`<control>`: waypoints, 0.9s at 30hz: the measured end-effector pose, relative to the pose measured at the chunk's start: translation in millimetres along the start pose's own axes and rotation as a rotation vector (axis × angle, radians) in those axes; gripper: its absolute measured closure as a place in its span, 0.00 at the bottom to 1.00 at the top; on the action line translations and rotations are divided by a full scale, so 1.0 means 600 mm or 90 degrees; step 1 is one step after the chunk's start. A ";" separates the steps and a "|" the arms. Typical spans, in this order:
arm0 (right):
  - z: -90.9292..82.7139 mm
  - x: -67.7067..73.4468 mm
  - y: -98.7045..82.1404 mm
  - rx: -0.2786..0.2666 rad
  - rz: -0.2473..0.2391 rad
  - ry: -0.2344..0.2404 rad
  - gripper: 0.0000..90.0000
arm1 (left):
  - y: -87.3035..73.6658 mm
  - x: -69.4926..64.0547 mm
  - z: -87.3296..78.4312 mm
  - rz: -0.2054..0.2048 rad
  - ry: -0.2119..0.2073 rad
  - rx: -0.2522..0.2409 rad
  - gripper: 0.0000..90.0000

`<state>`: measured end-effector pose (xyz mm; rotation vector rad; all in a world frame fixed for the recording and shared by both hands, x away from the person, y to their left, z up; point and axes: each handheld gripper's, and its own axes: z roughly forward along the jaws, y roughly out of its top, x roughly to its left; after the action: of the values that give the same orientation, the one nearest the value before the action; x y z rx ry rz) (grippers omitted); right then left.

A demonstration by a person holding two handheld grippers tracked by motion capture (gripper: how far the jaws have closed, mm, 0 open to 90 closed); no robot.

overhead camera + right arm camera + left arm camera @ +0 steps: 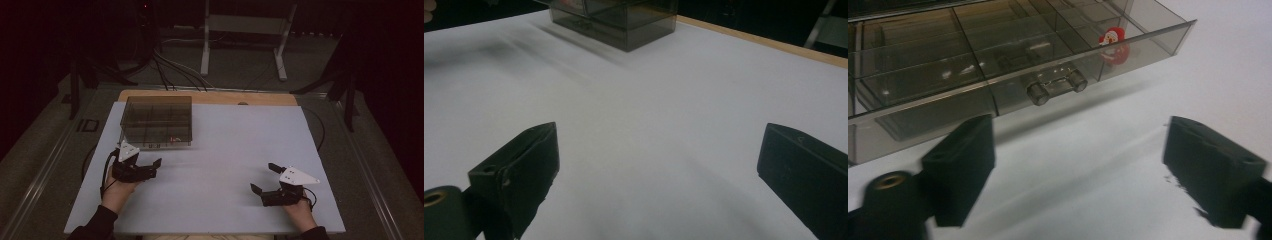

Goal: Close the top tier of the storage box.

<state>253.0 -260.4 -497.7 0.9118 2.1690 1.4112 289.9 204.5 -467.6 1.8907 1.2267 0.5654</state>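
Observation:
A smoky clear plastic box (156,122) with several compartments stands at the back left of the white board (230,150). Its front carries a clear knob handle (1057,85), and a small red and white figure (1113,42) sits in the front right compartment, a red speck (172,139) in the high view. My left gripper (147,160) rests open just in front of the box, jaws wide apart (1088,165) with nothing between them. My right gripper (263,177) lies open at the front right, over bare board (659,170), with the box (624,20) far off.
A wooden table edge (210,97) shows behind the board. Beyond it, on the dark floor, lie cables (170,70) and a white metal stand (245,30). Dark posts (75,85) flank the table.

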 end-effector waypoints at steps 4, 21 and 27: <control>0.000 0.000 0.000 0.000 -0.001 0.000 0.03 | 0.000 0.000 -0.001 0.003 0.007 0.001 0.21; 0.000 0.000 0.000 0.000 -0.002 0.000 0.03 | 0.001 -0.002 -0.007 0.021 0.033 -0.011 0.62; 0.000 0.000 0.000 0.000 -0.002 0.000 0.03 | 0.001 0.000 -0.009 0.019 0.040 -0.012 0.76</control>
<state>252.9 -260.2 -497.7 0.9085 2.1701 1.4094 286.4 206.6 -463.6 1.8904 1.2315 0.6544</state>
